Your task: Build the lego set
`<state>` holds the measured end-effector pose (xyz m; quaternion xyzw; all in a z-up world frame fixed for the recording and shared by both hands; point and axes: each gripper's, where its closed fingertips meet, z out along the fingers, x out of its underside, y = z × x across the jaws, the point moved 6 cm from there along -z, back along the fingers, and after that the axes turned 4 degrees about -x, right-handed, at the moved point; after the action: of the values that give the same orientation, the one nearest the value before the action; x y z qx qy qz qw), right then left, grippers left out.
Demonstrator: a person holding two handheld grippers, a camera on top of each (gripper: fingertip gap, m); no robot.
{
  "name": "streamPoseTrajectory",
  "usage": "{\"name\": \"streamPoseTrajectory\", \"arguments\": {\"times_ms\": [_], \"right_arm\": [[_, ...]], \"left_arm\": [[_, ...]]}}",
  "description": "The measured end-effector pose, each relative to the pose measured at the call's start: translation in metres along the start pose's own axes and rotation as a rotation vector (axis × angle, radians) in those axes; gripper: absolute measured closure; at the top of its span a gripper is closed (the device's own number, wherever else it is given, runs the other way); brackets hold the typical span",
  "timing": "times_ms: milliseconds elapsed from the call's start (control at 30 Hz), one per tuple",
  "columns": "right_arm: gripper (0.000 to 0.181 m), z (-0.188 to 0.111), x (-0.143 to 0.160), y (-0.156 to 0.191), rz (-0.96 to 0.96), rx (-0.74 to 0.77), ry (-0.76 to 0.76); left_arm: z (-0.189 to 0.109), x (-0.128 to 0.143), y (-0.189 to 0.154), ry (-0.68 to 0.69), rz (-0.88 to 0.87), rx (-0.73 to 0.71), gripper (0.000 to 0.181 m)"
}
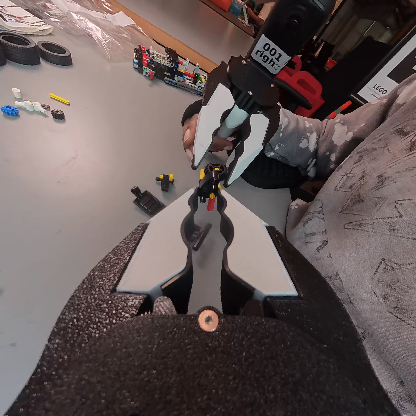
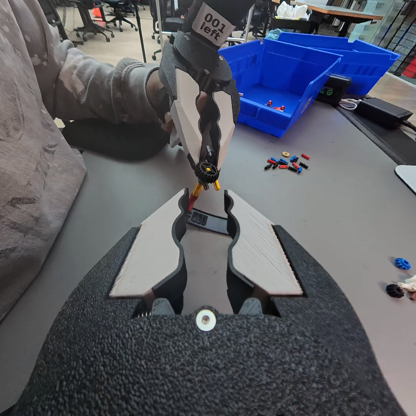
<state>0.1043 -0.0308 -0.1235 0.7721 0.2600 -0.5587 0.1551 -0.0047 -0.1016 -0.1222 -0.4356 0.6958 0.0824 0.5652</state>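
**Right wrist view: gear assembly between two sets of fingers**

Right wrist view shows the left gripper [image 2: 206, 166] clenched on the small gear assembly [image 2: 206, 173], held above the bench [image 2: 292, 213]. Its red-and-yellow axle slants down toward the right gripper [image 2: 206, 193], whose fingers are spread and empty just below the gear, the nearer to close on it.

Two close wrist views face to face, low over the table [image 1: 67, 180] (shared: gear assembly [image 1: 210, 180]).
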Motion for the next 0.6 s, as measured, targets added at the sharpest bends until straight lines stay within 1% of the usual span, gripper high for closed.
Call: {"name": "streamPoseTrajectory", "arguments": {"times_ms": [33,100,167,233,400,600], "right_arm": [[0.149,0.000,-0.002,0.000,-0.003,0.004,-0.015],[0.149,0.002,-0.005,0.002,-0.004,0.000,-0.025],[0.163,0.005,-0.005,0.004,-0.012,0.000,-0.015],[0.164,0.004,-0.004,0.005,-0.011,-0.016,-0.011],[0.165,0.003,-0.010,0.006,0.072,-0.075,-0.089],[0.164,0.010,-0.010,0.005,0.186,-0.116,-0.129]], "left_arm": [[0.001,0.001,0.000,0.005,0.000,-0.002,0.168],[0.004,0.002,-0.001,0.022,0.016,-0.015,0.168],[0.006,0.004,-0.003,0.038,0.034,-0.013,0.168],[0.008,0.006,-0.005,0.058,0.059,-0.013,0.168],[0.010,0.006,-0.012,0.093,0.101,-0.011,0.168],[0.009,0.010,-0.012,0.115,0.077,-0.002,0.168]]}}
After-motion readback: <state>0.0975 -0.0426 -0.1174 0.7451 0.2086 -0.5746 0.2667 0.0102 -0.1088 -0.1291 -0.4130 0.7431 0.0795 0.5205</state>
